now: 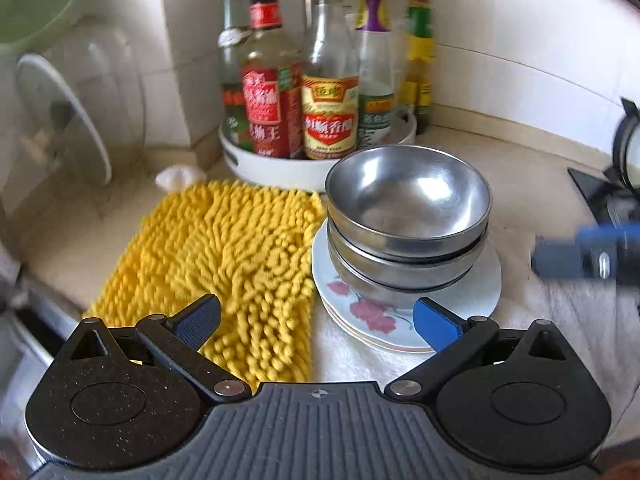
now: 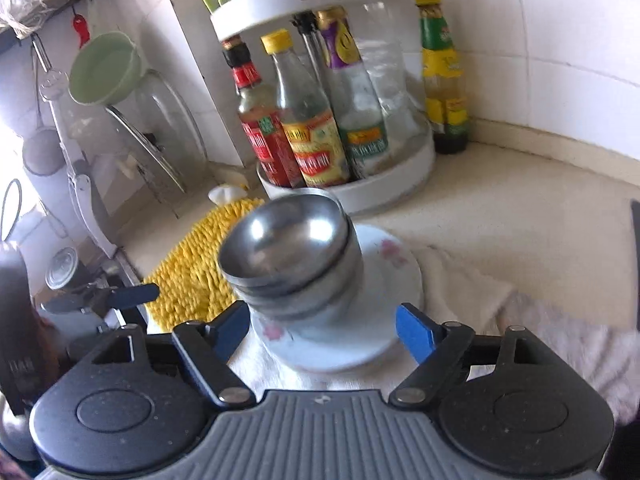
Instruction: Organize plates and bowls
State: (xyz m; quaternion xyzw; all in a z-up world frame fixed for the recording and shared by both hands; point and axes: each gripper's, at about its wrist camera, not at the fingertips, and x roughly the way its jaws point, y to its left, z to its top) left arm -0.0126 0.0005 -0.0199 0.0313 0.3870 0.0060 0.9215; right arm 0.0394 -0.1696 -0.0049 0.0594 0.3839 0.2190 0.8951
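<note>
Three nested steel bowls (image 1: 408,216) (image 2: 288,248) stand on a small stack of white floral plates (image 1: 372,316) (image 2: 384,264), which rests on a white towel (image 1: 352,356). My left gripper (image 1: 318,322) is open just short of the plates, its jaws spanning the yellow mat's edge and the plates' near rim. My right gripper (image 2: 322,332) is open too, wide, with the near rim of the plate stack in front of its blue fingertips (image 2: 414,332); the pads touch nothing. Each gripper shows blurred at the edge of the other's view.
A yellow chenille mat (image 1: 224,264) lies left of the plates. Behind stands a white turntable rack (image 1: 276,168) of sauce bottles. A glass lid (image 1: 64,120) and a green bowl (image 2: 104,68) sit in a rack at left. A stove corner (image 1: 600,196) is at right.
</note>
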